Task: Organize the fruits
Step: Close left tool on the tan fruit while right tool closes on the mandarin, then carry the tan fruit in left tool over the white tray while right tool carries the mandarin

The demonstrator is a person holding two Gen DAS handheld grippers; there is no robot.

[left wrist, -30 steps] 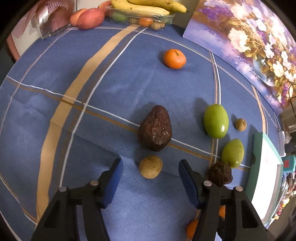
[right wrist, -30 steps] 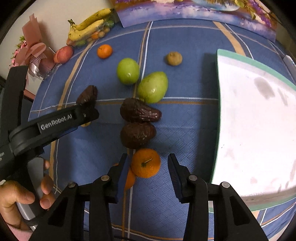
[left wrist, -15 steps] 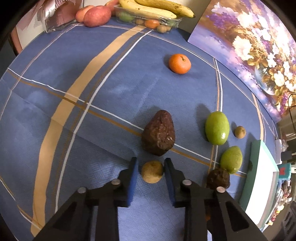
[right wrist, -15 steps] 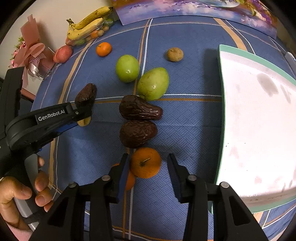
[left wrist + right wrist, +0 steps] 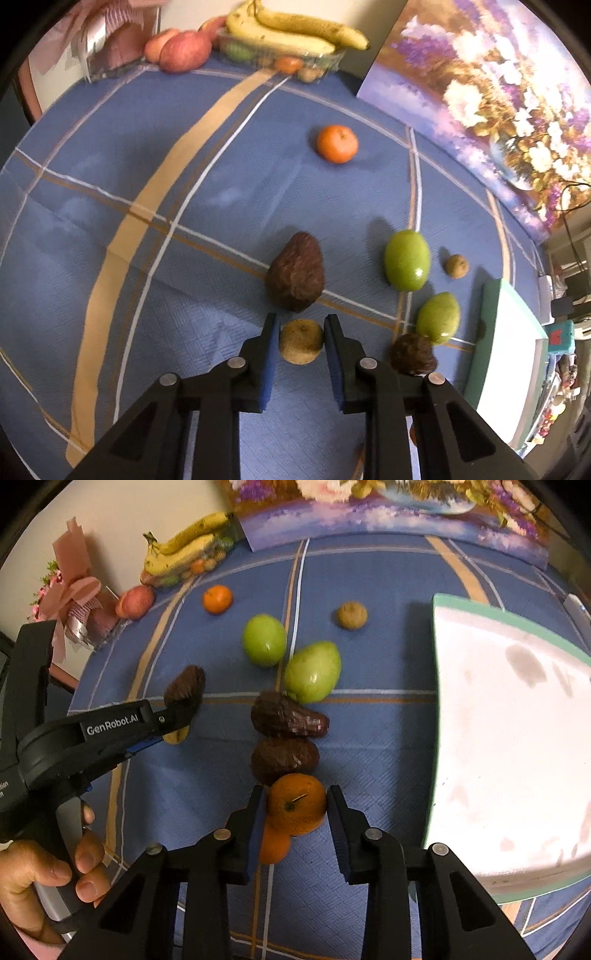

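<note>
My left gripper (image 5: 301, 341) is shut on a small brown-yellow round fruit (image 5: 301, 341), just in front of a dark avocado (image 5: 295, 271). It also shows in the right wrist view (image 5: 176, 734). My right gripper (image 5: 296, 808) is shut on an orange (image 5: 297, 804); a second orange (image 5: 273, 845) lies half hidden under its left finger. Two dark avocados (image 5: 286, 716) (image 5: 282, 758), two green fruits (image 5: 264, 640) (image 5: 312, 672), another small brown fruit (image 5: 352, 615) and a far orange (image 5: 217, 599) lie on the blue cloth.
A white board with a green edge (image 5: 509, 738) lies at the right. Bananas on a plastic tray (image 5: 291, 33), apples (image 5: 181, 51) and a flower painting (image 5: 480, 85) stand at the table's far edge. A pink bouquet (image 5: 74, 602) stands far left.
My left gripper's fingers closed from wide open onto the small brown-yellow fruit. My right gripper's fingers closed onto the orange and both views moved slightly.
</note>
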